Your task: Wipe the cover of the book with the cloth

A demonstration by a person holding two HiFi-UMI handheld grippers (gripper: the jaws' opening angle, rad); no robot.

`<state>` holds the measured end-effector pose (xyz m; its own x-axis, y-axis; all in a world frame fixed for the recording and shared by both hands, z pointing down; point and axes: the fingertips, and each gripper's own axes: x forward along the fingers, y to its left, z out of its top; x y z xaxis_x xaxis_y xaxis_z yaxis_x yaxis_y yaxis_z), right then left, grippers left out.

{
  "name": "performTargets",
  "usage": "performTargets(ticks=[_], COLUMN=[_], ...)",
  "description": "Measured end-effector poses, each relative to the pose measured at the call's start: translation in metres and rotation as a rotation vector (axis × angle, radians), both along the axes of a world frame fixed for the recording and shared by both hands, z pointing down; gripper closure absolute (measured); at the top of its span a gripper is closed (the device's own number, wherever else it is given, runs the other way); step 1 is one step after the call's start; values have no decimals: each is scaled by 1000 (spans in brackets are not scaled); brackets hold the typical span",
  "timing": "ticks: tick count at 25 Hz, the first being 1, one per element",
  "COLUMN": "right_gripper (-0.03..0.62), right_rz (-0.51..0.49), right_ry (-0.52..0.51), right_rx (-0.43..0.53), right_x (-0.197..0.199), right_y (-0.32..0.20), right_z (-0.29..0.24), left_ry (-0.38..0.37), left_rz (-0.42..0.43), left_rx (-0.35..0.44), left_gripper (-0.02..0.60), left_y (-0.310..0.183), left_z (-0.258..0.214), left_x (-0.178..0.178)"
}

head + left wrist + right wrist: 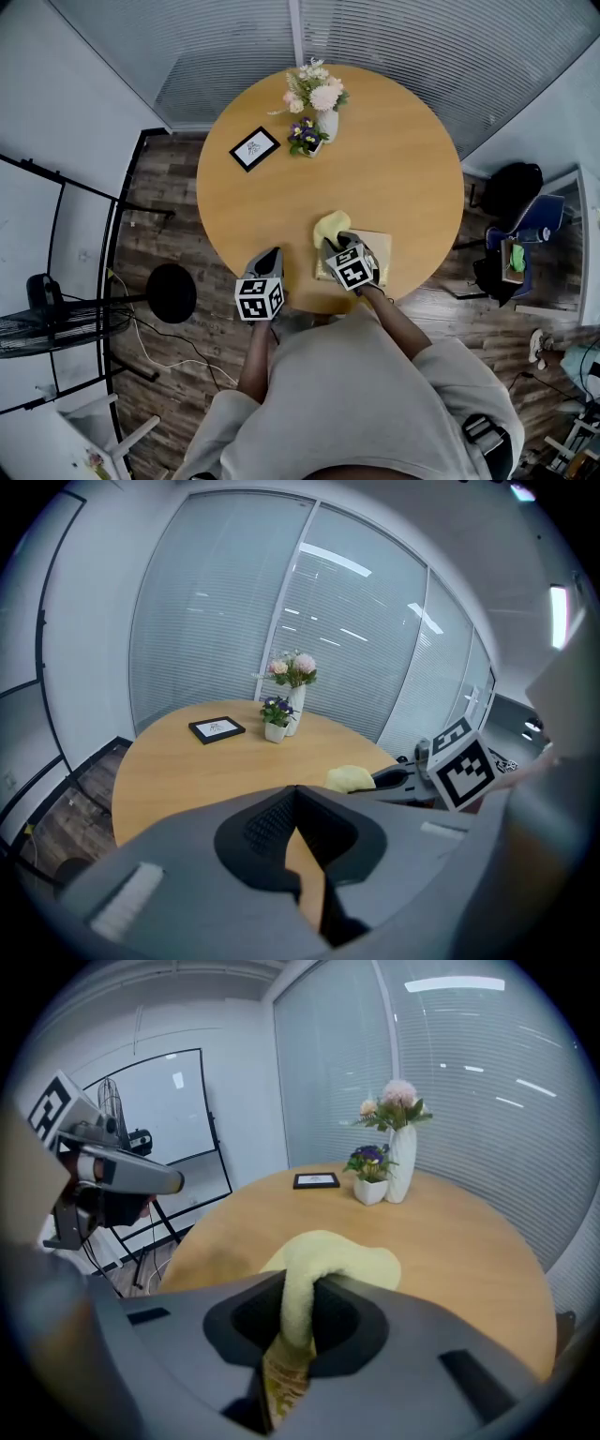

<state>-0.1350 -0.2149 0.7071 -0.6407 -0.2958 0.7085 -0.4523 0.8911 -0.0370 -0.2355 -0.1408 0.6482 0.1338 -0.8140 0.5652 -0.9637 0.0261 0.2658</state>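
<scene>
The right gripper (335,246) was clamped on a fold of the yellow cloth (329,226), which lay bunched at the far left corner of the book (379,246) (its patterned cover showed just under the jaws). The left gripper (272,255) hung left of the book, jaws together on nothing. Well beyond the book on the round table (403,169), a white vase (327,123) held pink flowers (319,94) and a small pot (314,147) held purple blooms (304,134)
</scene>
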Motion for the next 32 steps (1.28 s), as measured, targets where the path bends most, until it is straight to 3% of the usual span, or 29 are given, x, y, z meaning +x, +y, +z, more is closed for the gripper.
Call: performTargets(ticks=[11, 20, 32], right_gripper=[534, 534, 534], right_rz=[30, 32, 108], right_ry=[36, 64, 53], right_rx=[-123, -124, -138], right_x=[-1, 6, 36], right_y=[2, 0, -4], right_z=[38, 38, 39], left_ry=[4, 4, 5], left_rz=[24, 65, 114], left_rx=[-1, 13, 18], left_gripper=[575, 575, 575], left_y=[0, -6, -13], left_z=[2, -1, -1], left_x=[6, 20, 36])
